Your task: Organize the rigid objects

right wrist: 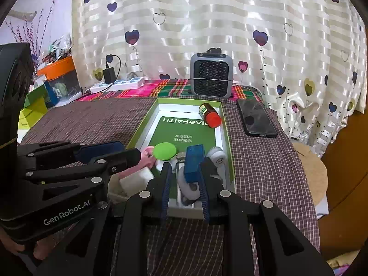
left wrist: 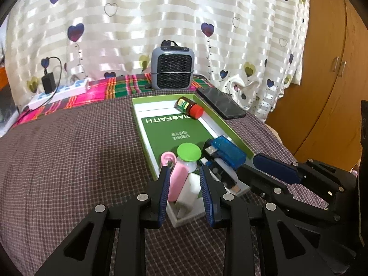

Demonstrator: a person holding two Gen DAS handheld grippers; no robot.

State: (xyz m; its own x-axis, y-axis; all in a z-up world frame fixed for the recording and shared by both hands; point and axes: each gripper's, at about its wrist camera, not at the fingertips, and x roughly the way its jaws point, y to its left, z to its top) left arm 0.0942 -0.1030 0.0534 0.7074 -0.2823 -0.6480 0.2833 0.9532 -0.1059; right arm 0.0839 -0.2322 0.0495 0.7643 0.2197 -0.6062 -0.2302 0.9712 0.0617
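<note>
A shallow green-rimmed box [left wrist: 138, 112] [right wrist: 226, 138] lies on the checked cloth and holds several small objects. My left gripper [left wrist: 185, 172] is open over its near end, fingers on either side of a pink case [left wrist: 176, 179] and a white block [left wrist: 189, 191]. A green-lidded jar [left wrist: 189, 153] [right wrist: 165, 151] lies just beyond. My right gripper [right wrist: 185, 172] is open around a blue USB device [right wrist: 194, 163] [left wrist: 226, 150] and a grey-white object [right wrist: 189, 189]. A red-capped brown bottle [left wrist: 189, 108] [right wrist: 210, 115] lies at the box's far end.
A black phone [left wrist: 220, 103] [right wrist: 256, 118] lies right of the box. A grey fan heater [left wrist: 172, 67] [right wrist: 211, 76] stands behind it before the curtain. A power strip with a charger [left wrist: 59, 90] [right wrist: 117, 84] sits at the far left. A wooden cupboard [left wrist: 333, 69] stands at the right.
</note>
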